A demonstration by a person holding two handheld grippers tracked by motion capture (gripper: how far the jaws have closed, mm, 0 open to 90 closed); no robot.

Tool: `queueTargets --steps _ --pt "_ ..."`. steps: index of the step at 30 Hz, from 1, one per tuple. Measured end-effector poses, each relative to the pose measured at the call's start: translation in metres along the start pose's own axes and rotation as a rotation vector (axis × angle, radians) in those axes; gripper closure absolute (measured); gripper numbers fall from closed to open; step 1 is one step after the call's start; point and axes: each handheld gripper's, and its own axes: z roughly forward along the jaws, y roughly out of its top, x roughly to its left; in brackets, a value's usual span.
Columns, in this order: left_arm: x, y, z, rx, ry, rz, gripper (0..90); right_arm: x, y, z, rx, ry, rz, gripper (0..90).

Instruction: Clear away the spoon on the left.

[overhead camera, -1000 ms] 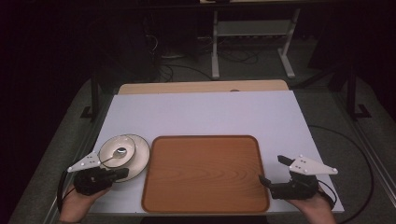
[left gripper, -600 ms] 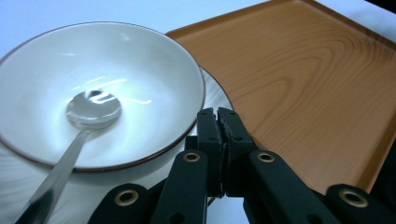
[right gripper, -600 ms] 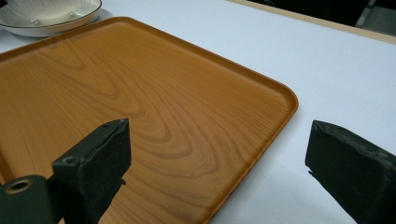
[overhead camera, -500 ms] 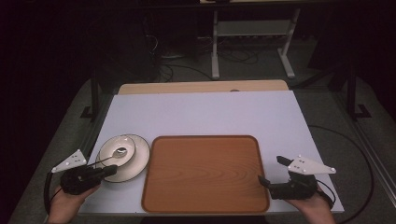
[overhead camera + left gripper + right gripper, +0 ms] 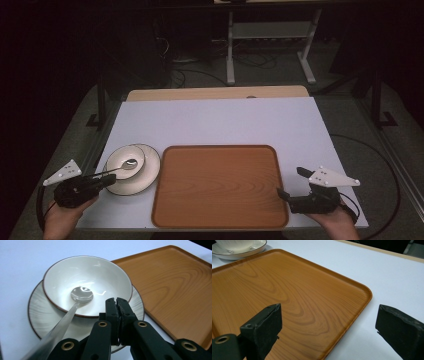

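Note:
A white bowl (image 5: 121, 159) (image 5: 87, 280) with a dark rim sits on a ribbed grey plate (image 5: 146, 176) (image 5: 37, 315) at the table's front left. A metal spoon (image 5: 128, 163) (image 5: 81, 294) lies in the bowl, its handle sloping over the rim toward my left gripper (image 5: 110, 180) (image 5: 116, 302). That gripper is shut with nothing between its jaws; the handle passes to the left of them. An empty wooden tray (image 5: 220, 185) (image 5: 274, 287) lies in the middle. My right gripper (image 5: 291, 182) (image 5: 329, 312) stands open at the tray's front right corner.
The white table top (image 5: 220, 120) stretches behind the tray, with a wooden strip (image 5: 215, 93) along its far edge. Beyond it, on the dark floor, are a metal stand (image 5: 270, 37) and cables. A cable (image 5: 380, 165) loops off to the right of the table.
My left gripper has drawn back to the left, away from the plate and bowl. The spoon, bowl, tray and right gripper stay where they were.

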Motion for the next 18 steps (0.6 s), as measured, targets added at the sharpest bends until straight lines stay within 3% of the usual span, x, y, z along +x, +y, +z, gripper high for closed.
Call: queueTargets --steps 18 --pt "0.016 0.000 -0.008 -0.044 0.094 -0.024 89.4 0.000 0.000 0.000 -0.004 -0.004 0.001 6.2"
